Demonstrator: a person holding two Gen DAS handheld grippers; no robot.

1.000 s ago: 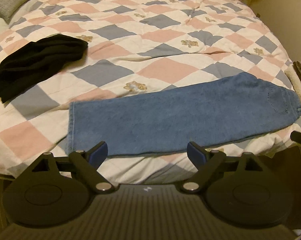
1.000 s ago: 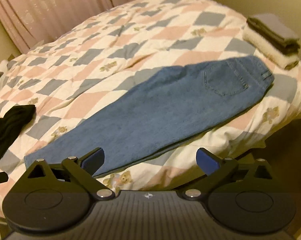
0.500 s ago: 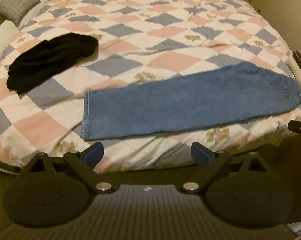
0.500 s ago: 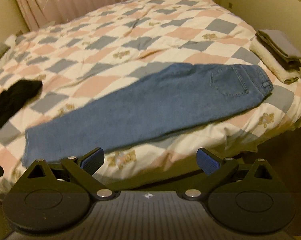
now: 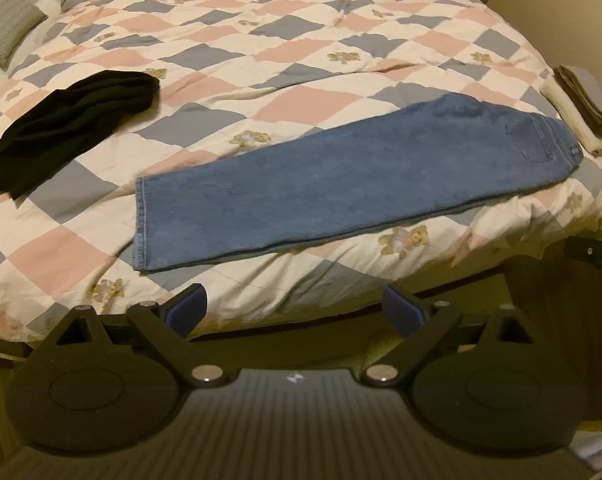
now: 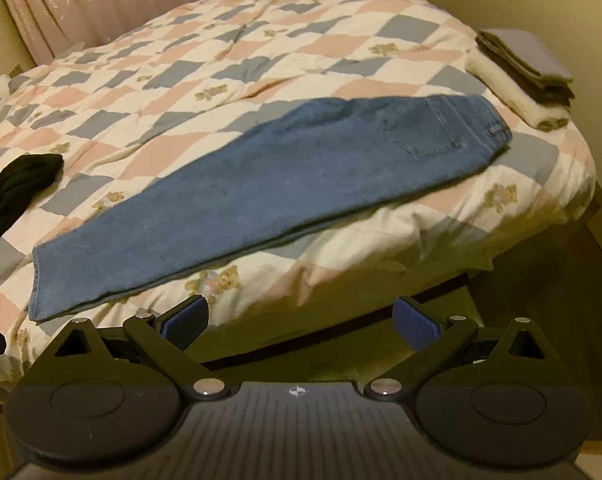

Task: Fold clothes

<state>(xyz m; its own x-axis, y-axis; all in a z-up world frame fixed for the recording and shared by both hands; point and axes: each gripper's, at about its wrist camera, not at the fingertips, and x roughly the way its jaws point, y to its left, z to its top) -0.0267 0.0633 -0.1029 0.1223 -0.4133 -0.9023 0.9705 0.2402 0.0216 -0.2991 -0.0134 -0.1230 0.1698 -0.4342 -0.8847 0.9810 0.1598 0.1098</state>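
The jeans lie flat on the bed near its front edge, doubled lengthwise so one leg sits on the other, hem to my left and waistband with the back pocket to my right. My left gripper and right gripper both hover off the front of the mattress with their blue-padded fingers spread wide and nothing between them. Denim like this I judge heavy and fairly stiff for cloth: it should hold a crease and not slither, but a pinch on one layer would likely let the lower leg peel away, so I would take both layers together, at the hem corners on the left and at the waistband on the right. The near long edge runs close to the mattress drop, so little room lies that way; the quilt behind the jeans is open. A black garment lies loose well to the left, and a folded stack sits just past the waistband, which narrows room at that end
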